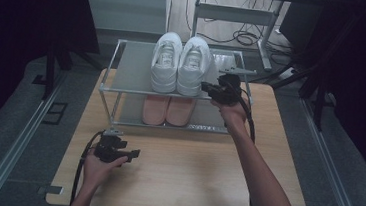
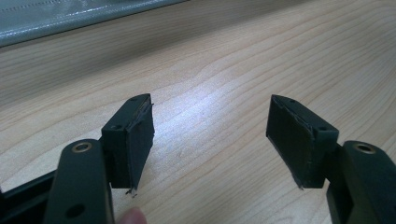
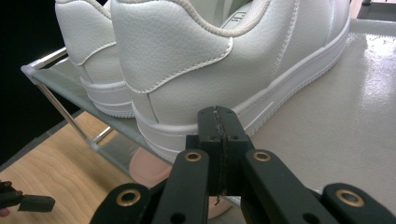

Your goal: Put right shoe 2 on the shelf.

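A pair of white sneakers stands on the top shelf of a metal shoe rack [image 1: 134,68], the left one [image 1: 166,61] beside the right one [image 1: 193,64]. My right gripper [image 1: 204,86] is at the outer heel side of the right sneaker [image 3: 187,56]. Its jaws are shut with nothing between them, and the tips [image 3: 215,116] sit right at the sole edge; whether they touch it I cannot tell. My left gripper [image 1: 134,154] hovers low over the wooden table [image 2: 233,60] in front of the rack. It [image 2: 210,135] stands open and empty.
A pair of pink shoes [image 1: 167,109] sits on the rack's lower shelf, one toe peeking out under the top shelf [image 3: 144,168]. To the right of the sneakers the grey shelf surface [image 3: 350,116] is bare. The wooden table [image 1: 190,174] extends in front of the rack.
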